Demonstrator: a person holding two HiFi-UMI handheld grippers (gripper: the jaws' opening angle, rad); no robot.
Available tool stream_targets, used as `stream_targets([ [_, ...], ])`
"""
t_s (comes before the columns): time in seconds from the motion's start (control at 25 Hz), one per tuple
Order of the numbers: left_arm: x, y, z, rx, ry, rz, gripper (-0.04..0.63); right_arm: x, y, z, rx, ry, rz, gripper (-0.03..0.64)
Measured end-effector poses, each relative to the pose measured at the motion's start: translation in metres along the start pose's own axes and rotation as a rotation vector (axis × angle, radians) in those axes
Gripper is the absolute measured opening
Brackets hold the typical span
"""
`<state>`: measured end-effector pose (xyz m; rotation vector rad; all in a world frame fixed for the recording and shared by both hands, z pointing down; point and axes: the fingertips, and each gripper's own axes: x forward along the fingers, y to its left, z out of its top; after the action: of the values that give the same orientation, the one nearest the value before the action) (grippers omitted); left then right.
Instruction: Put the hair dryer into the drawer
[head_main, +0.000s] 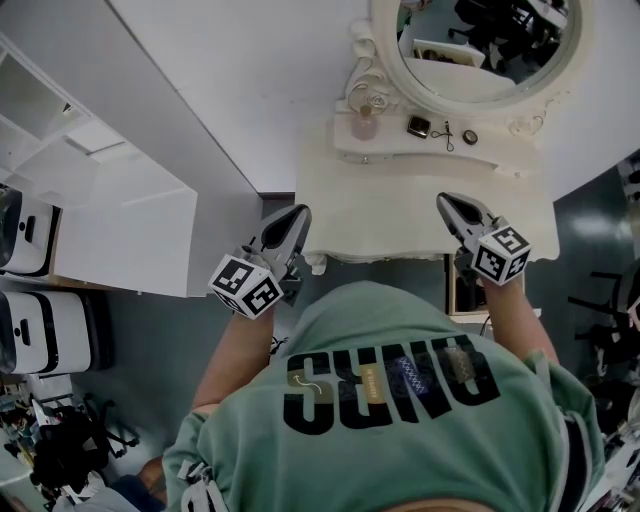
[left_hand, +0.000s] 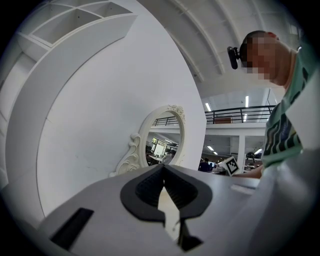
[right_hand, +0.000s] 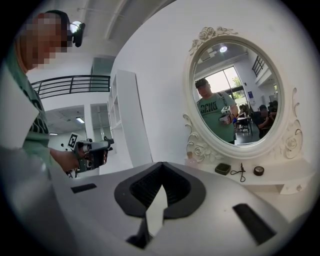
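I stand at a cream dressing table (head_main: 400, 215) with an oval mirror (head_main: 480, 50). My left gripper (head_main: 298, 212) hovers at the table's front left corner, jaws shut with nothing between them; its own view shows the pads meeting at the tip (left_hand: 163, 167). My right gripper (head_main: 446, 200) is over the table's front right part, jaws also shut and empty (right_hand: 162, 165). No hair dryer shows in any view. A dark wood-framed opening (head_main: 466, 288) sits below the table's right edge; I cannot tell whether it is a drawer.
On the mirror shelf sit a pink bottle (head_main: 365, 122), a dark compact (head_main: 418, 126), a hair tie (head_main: 447, 133) and a small round tin (head_main: 470, 137). A white shelf unit (head_main: 100, 200) stands to the left, with white appliances (head_main: 40, 330) beyond it.
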<state>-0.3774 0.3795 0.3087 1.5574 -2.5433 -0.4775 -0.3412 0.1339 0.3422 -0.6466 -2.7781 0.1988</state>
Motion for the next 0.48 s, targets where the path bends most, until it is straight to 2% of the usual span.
stream_targets([
  [0.48,0.0056,-0.0004,-0.0022,-0.002,0.011,-0.006,0.011,-0.0033,-0.0033,-0.001,-0.006,0.006,-0.005,-0.011],
])
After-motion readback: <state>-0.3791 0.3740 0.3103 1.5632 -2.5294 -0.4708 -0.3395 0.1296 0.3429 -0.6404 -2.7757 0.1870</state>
